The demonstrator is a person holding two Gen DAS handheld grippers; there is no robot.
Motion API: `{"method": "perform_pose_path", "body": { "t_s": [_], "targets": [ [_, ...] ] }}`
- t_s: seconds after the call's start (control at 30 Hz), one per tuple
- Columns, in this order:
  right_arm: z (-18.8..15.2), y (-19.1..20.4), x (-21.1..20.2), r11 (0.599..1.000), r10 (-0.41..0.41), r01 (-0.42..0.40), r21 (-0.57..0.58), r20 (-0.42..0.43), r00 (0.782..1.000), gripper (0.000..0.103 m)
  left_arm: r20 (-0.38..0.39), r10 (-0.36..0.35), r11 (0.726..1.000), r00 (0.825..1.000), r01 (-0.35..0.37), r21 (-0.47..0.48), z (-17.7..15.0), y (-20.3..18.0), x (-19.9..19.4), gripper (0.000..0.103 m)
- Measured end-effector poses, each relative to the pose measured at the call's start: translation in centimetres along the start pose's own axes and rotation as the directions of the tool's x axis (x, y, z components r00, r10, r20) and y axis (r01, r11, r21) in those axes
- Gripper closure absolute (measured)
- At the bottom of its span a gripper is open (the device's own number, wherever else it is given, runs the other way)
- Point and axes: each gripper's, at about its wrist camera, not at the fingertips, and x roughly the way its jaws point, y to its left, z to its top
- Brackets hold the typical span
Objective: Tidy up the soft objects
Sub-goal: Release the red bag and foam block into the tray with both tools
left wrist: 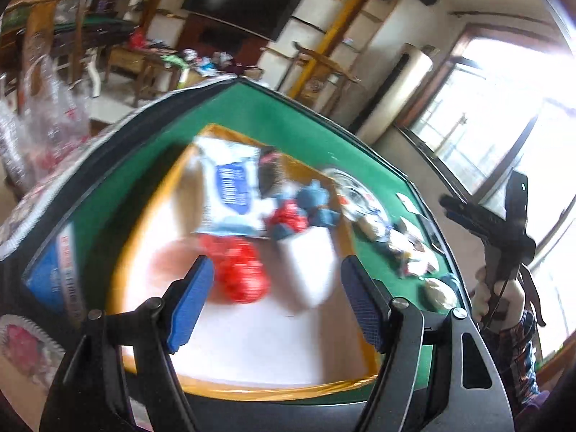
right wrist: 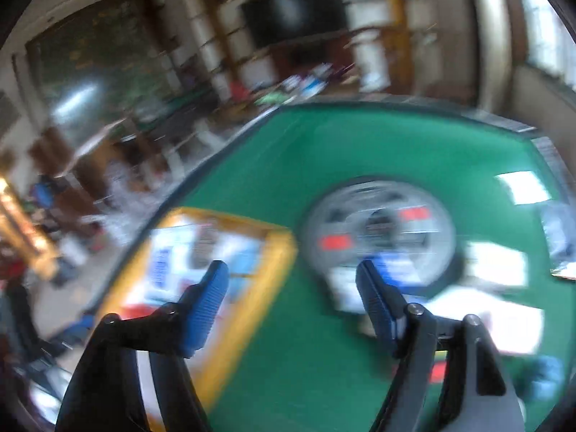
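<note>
A white tray with a yellow rim (left wrist: 252,392) lies on the green table (left wrist: 259,115). In it are a red mesh soft object (left wrist: 241,273), a white and blue packet (left wrist: 230,190), and a blue and red soft toy (left wrist: 306,212). My left gripper (left wrist: 277,280) is open and empty above the tray. My right gripper (right wrist: 291,280) is open and empty above the green table (right wrist: 342,136), between the tray (right wrist: 252,288) and a round centre disc (right wrist: 381,226). The right wrist view is blurred. The right gripper also shows at the right in the left wrist view (left wrist: 496,230).
Several small wrapped packets (left wrist: 414,248) lie along the table's right side, beside the round disc (left wrist: 356,194). White packets (right wrist: 496,262) lie to the right of my right gripper. A blue and white packet (left wrist: 54,273) is at the table's left. Furniture and a window surround the table.
</note>
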Motion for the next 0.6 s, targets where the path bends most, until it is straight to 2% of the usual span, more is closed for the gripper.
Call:
{"method": "perform_pose_path", "body": {
  "t_s": [0.03,0.13,0.27,0.33,0.4,0.43,0.5,0.53,0.6],
  "targets": [
    [-0.5,-1.2,-1.4,0.999,-0.049,0.049,0.002,0.027,0.998,0.016,-0.012,-0.012,1.000,1.000,0.012,0.010,0.0,-0.9,0.5,0.028],
    [-2.7,-5.4,-5.1,0.983,-0.182,0.179,0.037,0.073,0.981,0.015,-0.067,-0.049,0.998,0.997,0.052,0.043,-0.4,-3.7,2.0,0.028],
    [-5.0,-10.7,-6.7,0.962,-0.251,0.244,0.124,0.043,0.967,0.015,-0.137,-0.088,0.992,0.987,0.100,0.082,-1.4,-7.6,4.0,0.028],
    [-6.0,-13.4,-6.8,0.957,-0.223,0.212,0.196,0.032,0.974,0.015,-0.162,-0.090,0.989,0.983,0.108,0.105,-2.0,-9.5,4.7,0.028],
    [-6.3,-15.2,-5.8,0.955,-0.150,0.137,0.262,0.029,0.988,0.015,-0.183,-0.085,0.986,0.979,0.109,0.129,-2.6,-11.3,5.3,0.028],
    [-6.1,-16.3,-5.4,0.954,-0.102,0.090,0.285,0.027,0.994,0.015,-0.188,-0.081,0.985,0.979,0.108,0.137,-2.8,-11.9,5.4,0.028],
    [-5.5,-17.1,-3.9,0.951,0.061,-0.064,0.302,0.019,0.998,0.015,-0.188,-0.070,0.983,0.980,0.100,0.157,-3.1,-12.9,5.2,0.028],
    [-5.3,-17.2,-3.1,0.952,0.092,-0.088,0.292,-0.001,0.996,0.015,-0.184,-0.065,0.982,0.981,0.096,0.163,-3.0,-13.2,5.1,0.028],
    [-4.4,-16.7,-1.5,0.964,0.061,-0.052,0.262,-0.028,0.998,0.015,-0.169,-0.052,0.981,0.984,0.083,0.177,-3.0,-13.6,4.6,0.028]
  ]
}}
